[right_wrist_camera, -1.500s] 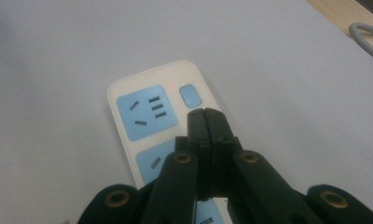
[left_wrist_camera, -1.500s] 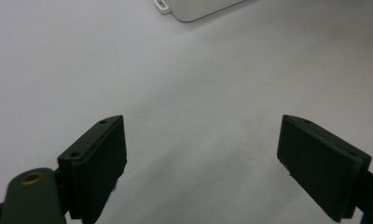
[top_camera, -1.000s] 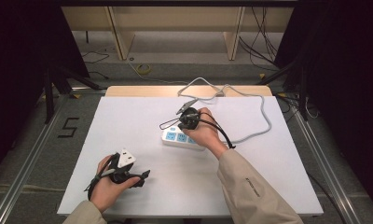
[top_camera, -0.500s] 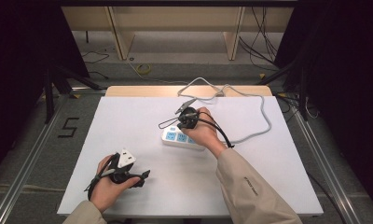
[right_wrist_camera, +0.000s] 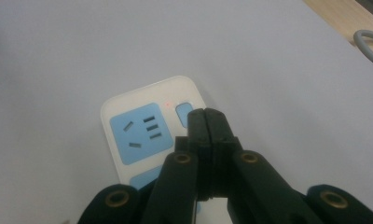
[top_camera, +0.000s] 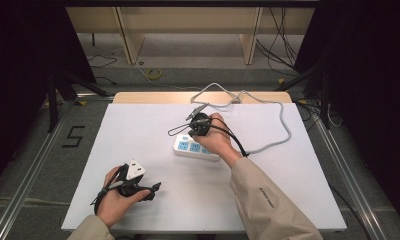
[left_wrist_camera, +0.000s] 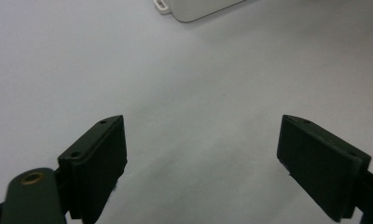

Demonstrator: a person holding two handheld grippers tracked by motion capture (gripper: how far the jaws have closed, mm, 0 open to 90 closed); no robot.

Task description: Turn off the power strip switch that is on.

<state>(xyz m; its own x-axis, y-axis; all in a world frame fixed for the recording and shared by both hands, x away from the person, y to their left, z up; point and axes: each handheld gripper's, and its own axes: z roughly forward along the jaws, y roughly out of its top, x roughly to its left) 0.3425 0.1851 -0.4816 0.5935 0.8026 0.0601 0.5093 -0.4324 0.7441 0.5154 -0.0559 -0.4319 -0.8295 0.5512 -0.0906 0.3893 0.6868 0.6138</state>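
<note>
The right gripper [right_wrist_camera: 207, 116] has its jaws pressed together with nothing between them, and their joined tip sits on or just over the small switch [right_wrist_camera: 183, 112] at the end of the power strip [right_wrist_camera: 142, 140]; closed jaws make one narrow point, which suits pushing a button better than a spread pair would. A tiny red light [right_wrist_camera: 168, 103] glows beside the switch, so the strip looks powered. In the high view the strip [top_camera: 190, 148] lies near the middle of the white tabletop [top_camera: 308, 175], its grey cord [top_camera: 283, 127] looping off toward the far edge. The left gripper [top_camera: 138, 186] rests near the front left of the tabletop, well apart from the strip, jaws spread and empty, apparently parked out of the way.
</note>
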